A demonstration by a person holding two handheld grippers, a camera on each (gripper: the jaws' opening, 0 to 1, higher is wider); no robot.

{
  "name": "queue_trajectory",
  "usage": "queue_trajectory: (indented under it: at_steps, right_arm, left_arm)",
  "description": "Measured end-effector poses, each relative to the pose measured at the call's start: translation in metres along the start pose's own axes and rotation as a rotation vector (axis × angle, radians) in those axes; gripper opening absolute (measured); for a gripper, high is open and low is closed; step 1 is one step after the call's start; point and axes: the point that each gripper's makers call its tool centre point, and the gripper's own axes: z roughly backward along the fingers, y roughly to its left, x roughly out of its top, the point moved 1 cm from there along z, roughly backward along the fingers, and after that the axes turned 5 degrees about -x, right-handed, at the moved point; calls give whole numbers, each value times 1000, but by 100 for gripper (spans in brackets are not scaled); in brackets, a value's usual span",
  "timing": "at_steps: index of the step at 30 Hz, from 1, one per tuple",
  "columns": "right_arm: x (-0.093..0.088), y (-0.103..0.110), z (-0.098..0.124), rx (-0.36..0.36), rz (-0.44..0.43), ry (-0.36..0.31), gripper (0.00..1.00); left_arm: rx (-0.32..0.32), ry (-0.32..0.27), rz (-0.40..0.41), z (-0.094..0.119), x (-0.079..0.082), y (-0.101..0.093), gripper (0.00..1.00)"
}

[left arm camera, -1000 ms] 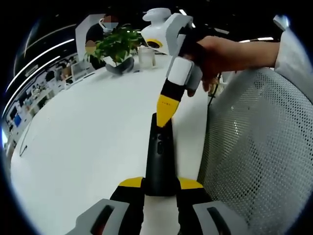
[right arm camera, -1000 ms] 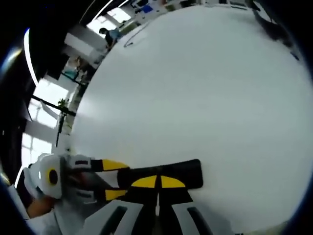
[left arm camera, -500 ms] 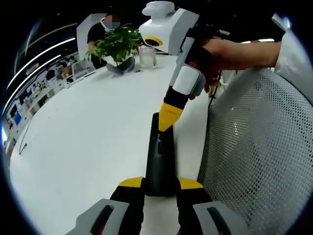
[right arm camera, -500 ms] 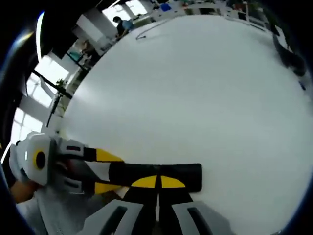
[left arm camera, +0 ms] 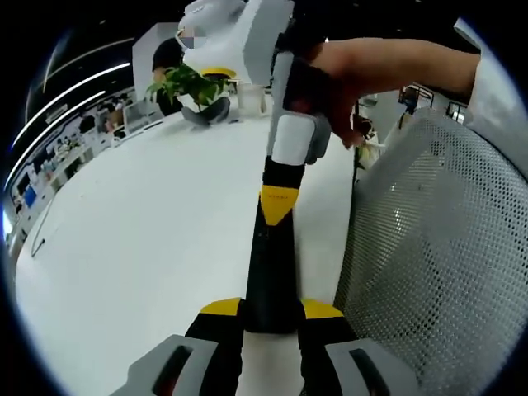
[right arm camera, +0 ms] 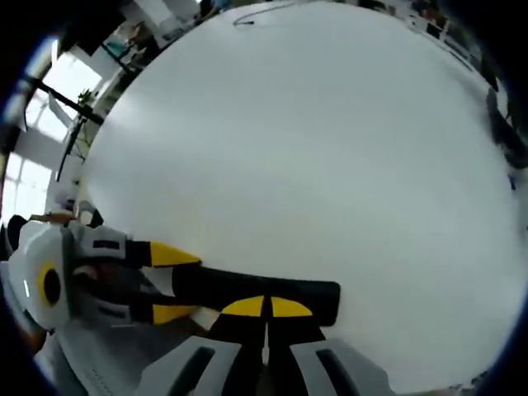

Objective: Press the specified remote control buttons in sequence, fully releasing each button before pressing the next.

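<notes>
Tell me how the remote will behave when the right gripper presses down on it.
The remote looks like a rigid black bar, so it probably won't flex. The left gripper clamps only its near end, so a press at the far end may lever it. The white table looks smooth; unclamped, it would likely slide under the shut right gripper.

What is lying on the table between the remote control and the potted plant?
Nothing: in the left gripper view, bare white table stretches from the remote control to the potted plant.
</notes>
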Motion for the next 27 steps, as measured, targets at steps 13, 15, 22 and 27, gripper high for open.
queue_trajectory:
  at_steps: [13, 15, 22, 27]
  right_arm:
    - [2, 3, -3, -172, 120, 148, 0]
    - [1, 4, -2, -184, 147, 122, 0]
    - [-2, 1, 0, -165, 108, 56, 0]
    - [-4, 2, 2, -137, 67, -12, 0]
  left_arm:
    - [-5, -2, -3, 0, 1, 2, 24]
    - [-5, 0, -5, 0, 0, 2, 24]
    - [-3, 16, -10, -1, 1, 1, 24]
    - [0, 21, 11, -1, -1, 1, 24]
